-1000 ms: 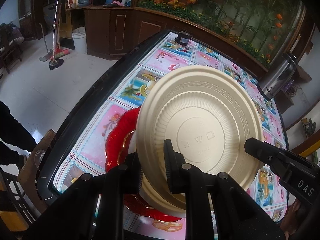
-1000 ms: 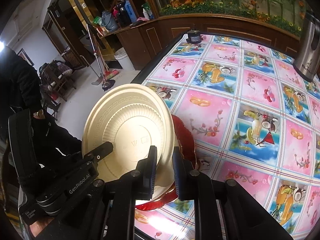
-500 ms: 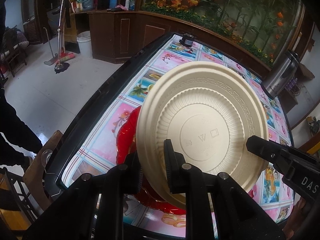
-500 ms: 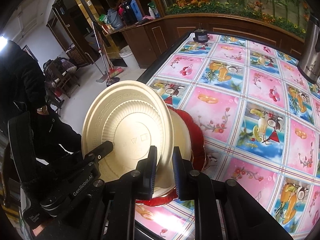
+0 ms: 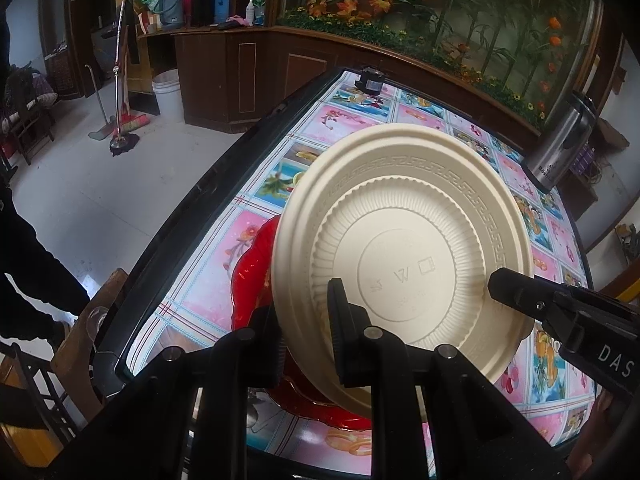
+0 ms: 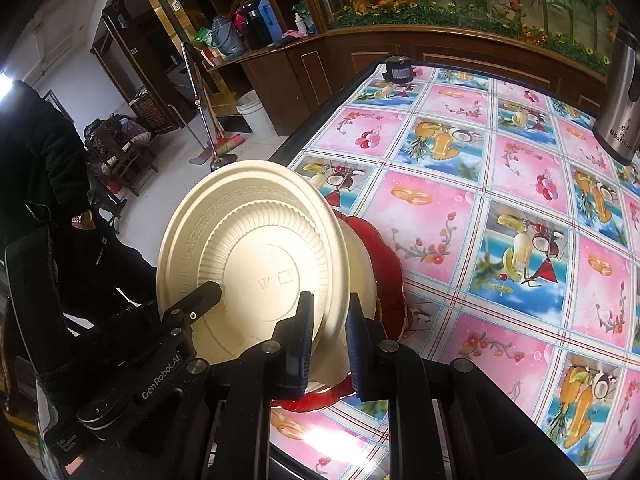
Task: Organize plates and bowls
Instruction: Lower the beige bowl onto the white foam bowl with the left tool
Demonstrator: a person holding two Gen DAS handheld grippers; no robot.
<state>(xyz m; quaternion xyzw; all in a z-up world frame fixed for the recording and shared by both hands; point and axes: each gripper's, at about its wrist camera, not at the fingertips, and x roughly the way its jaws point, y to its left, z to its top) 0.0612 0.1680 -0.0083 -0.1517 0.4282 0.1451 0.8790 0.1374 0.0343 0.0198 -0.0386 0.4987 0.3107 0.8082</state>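
Both claws pinch one cream ribbed plastic plate (image 5: pixel 404 256) by its rim, left gripper (image 5: pixel 304 320) and right gripper (image 6: pixel 328 320) nearly closed. Tilted higher than a second ago, it clears the red glossy platter (image 6: pixel 384 256) on the fruit-patterned table (image 6: pixel 500 200), freeing it for sorting.

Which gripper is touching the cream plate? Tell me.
Touching, both: the left gripper clamps the cream plate rim in the left wrist view; the right gripper clamps it in the right wrist view.

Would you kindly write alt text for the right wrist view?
The right gripper clamps the rim of a cream plate held on edge, underside facing the camera, with the left gripper at its other side. A red dish lies behind on the fruit-print tablecloth.
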